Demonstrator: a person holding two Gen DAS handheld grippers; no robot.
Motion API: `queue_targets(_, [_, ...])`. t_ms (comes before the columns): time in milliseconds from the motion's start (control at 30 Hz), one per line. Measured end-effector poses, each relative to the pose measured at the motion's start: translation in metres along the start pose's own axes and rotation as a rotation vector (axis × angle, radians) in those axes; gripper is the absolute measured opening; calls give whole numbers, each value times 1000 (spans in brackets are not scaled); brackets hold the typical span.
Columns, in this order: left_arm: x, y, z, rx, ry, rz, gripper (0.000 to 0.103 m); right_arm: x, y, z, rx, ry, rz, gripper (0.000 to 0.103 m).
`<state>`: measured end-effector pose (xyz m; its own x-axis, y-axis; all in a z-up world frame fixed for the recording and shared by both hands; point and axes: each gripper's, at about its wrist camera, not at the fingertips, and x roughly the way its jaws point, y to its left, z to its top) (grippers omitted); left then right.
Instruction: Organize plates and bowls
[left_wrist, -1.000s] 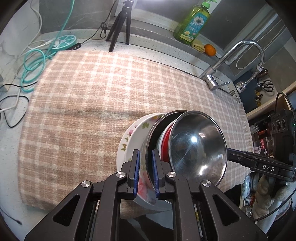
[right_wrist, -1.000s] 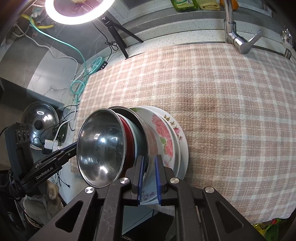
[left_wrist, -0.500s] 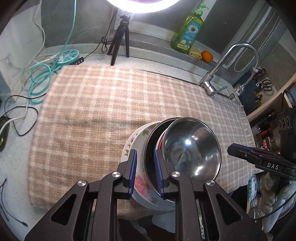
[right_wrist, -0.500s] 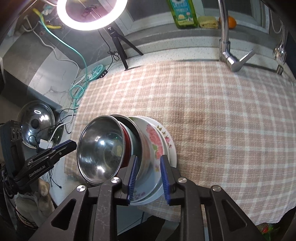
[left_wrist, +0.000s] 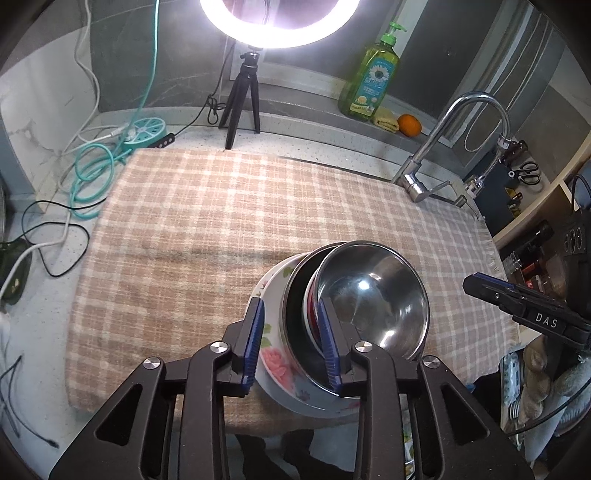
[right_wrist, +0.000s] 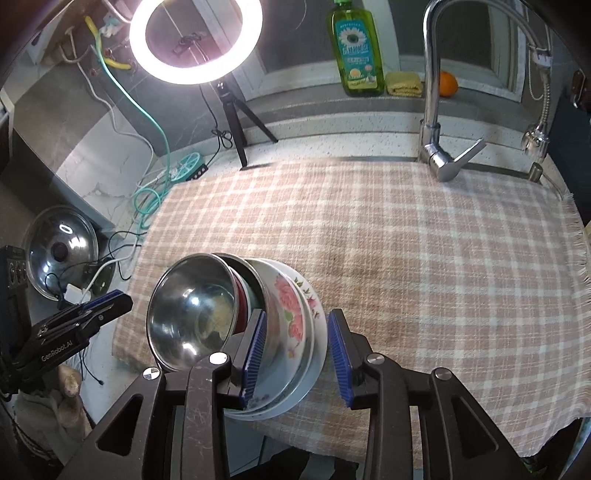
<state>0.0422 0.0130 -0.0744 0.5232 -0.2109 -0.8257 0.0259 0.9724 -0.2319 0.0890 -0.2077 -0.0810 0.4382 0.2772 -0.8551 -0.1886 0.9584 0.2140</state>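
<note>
At six o'clock, both the left gripper (left_wrist: 290, 341) and right gripper (right_wrist: 295, 354) have jaws opening, straddling the stack's rims without pressing. The stack (left_wrist: 332, 332) of floral plates and slippery steel bowls sits on the cloth-covered counter (left_wrist: 207, 229); probably heavy and breakable, best gripped at opposite rims.

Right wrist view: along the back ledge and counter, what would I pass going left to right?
Ring light → tripod → green soap bottle → yellow cloth → faucet → orange.

You're in a home kitchen: behind the tap (right_wrist: 432, 96) stand a soap bottle (right_wrist: 356, 51) and an orange (right_wrist: 448, 83).
</note>
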Motion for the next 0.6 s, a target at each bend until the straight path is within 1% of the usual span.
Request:
queue_targets(33, [-2,-1,-1,1,-4,1,36,-2,-1,-1,-1,-9,-2,32])
queue_targets(233, [-13,-3,-5,3,-32,16,37,-13,-4,-7,0,-49,-3,32])
queue_targets(267, [-15,-4,-6,1,-37,18,38,-15,-4,-9,1,-56,-5,32])
queue_targets(300, [-18,-5,-7,3,-45,21,43,-17,-5,-10,4,-63,-4,32])
queue_targets(333, [-21,-7,-8,6,-54,25,48,-19,-5,-11,7,-68,-1,34])
queue_targets(367, [-24,-8,-10,9,-61,29,51,-21,-5,-12,9,-75,3,35])
queue_targets(433, [-30,-12,-12,16,-79,40,53,-27,-6,-14,8,-95,-2,43])
queue_targets(500, [-35,-15,-14,26,-93,54,55,-33,-5,-16,2,-110,-8,47])
queue_targets(600, [-44,-19,-17,24,-117,70,64,-41,-4,-17,-4,-119,-17,52])
